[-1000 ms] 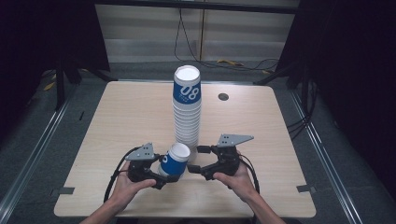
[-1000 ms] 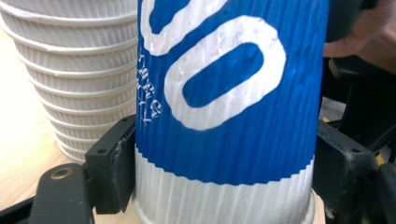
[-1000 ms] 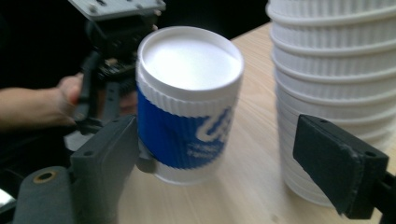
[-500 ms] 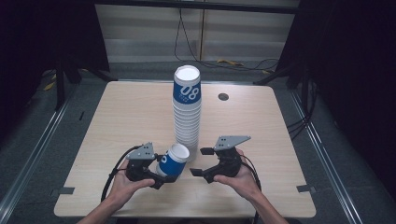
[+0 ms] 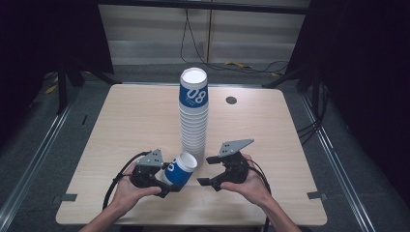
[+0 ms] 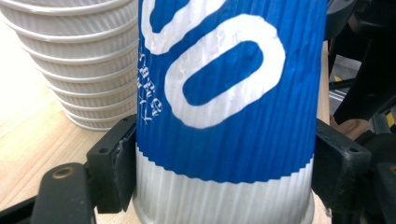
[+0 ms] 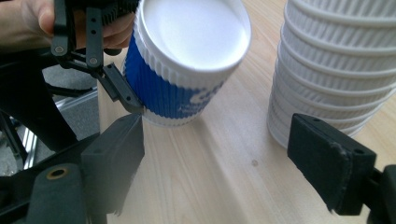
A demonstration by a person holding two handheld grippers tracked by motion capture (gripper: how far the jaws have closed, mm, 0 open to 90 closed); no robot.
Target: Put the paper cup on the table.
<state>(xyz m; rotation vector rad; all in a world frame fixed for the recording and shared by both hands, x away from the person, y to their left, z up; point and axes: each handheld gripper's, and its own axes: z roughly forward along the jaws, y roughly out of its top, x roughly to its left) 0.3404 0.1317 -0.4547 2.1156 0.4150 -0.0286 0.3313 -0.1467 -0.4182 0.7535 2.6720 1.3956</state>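
Currently left gripper (image 5: 167,186) is clamped on 1 blue cup (image 5: 179,169), held tilted just beside the cup stack (image 5: 194,121) on the counter (image 5: 135,121). Right gripper (image 5: 209,170) has jaws spread, nothing held. Likely next: right takes the cup's rim end, needs a square approach.

Blue cup (image 7: 187,60) sits tilted in the upper left of the frame, pinched by the left gripper (image 7: 116,88). White cup stack (image 7: 336,70) fills the upper right. The right gripper (image 7: 233,172) spreads its jaws wide over the wooden counter (image 7: 210,177).
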